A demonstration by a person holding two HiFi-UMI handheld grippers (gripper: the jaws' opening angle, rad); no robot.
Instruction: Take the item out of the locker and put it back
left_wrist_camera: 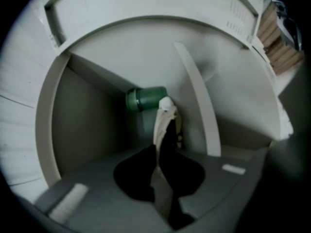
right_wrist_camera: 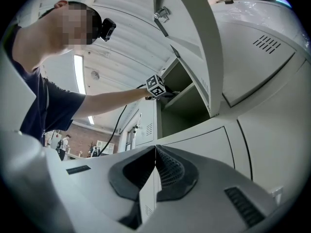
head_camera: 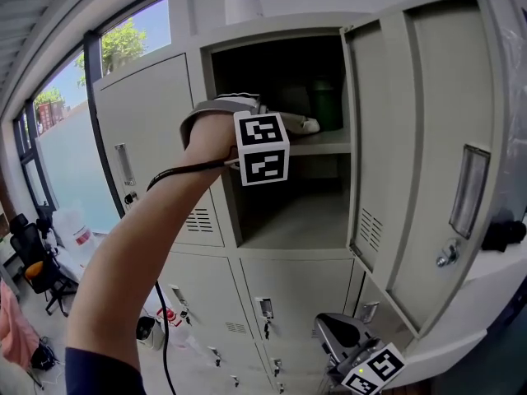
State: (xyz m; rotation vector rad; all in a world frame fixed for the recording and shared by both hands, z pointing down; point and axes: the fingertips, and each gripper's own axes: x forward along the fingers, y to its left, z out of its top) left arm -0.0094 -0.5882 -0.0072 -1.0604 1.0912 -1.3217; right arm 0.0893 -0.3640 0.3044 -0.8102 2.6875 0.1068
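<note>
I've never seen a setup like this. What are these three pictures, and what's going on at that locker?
No robot here: a person carries a hand-held gripper in each hand. The head view comes from a camera on the person's head; the other two cameras ride on the grippers. The left hand-held gripper reaches into the open locker, jaws pinched on a thin pale item I cannot identify, a green bottle behind it. The right hand-held gripper hangs low, jaws together, empty.

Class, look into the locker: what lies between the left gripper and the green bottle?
A pale narrow item, pinched by the left gripper, stands just before the green bottle. The left gripper view shows it.
</note>
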